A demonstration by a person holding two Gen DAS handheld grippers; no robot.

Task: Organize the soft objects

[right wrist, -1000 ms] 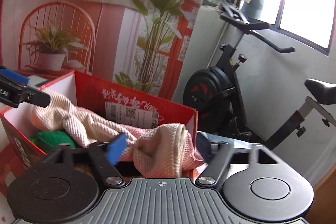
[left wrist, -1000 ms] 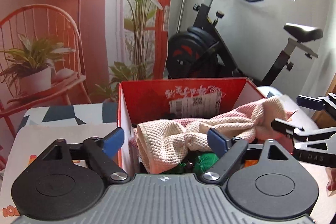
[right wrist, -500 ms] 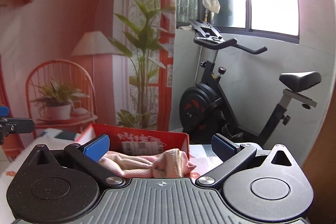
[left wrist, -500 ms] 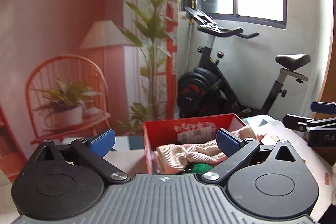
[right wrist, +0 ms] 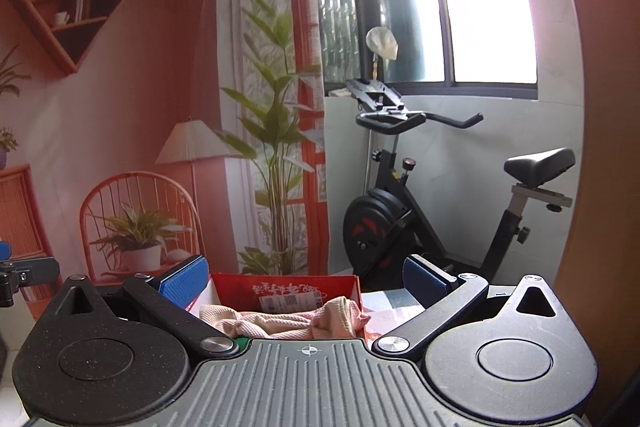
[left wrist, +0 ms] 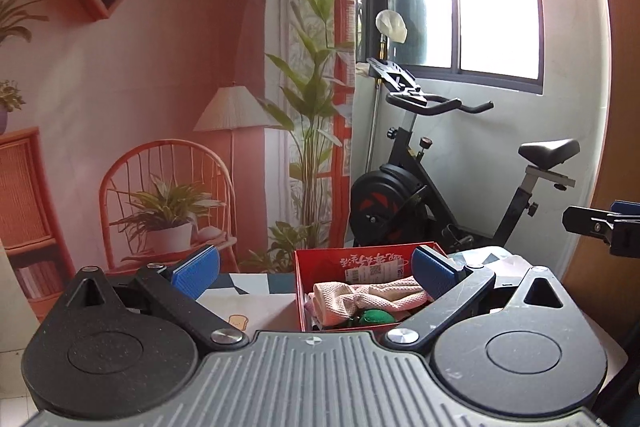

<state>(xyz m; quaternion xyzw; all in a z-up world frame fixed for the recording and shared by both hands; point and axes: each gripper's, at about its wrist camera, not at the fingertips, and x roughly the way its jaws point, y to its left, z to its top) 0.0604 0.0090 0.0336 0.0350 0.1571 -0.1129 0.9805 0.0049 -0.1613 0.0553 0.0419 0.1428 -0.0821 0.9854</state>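
Two handheld tools, left tool (left wrist: 314, 269) and right tool (right wrist: 304, 279), are spread wide and empty. Below them, the red cardboard box (left wrist: 320, 261) holds a pink-and-cream knitted cloth (left wrist: 368, 297) over a green soft item (left wrist: 374, 317), so tidying seems nearly finished.

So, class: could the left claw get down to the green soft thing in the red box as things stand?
Probably not directly. The left claw is open and empty, but the pink towel lies across the green soft thing inside the red box, so it would likely meet the towel first.
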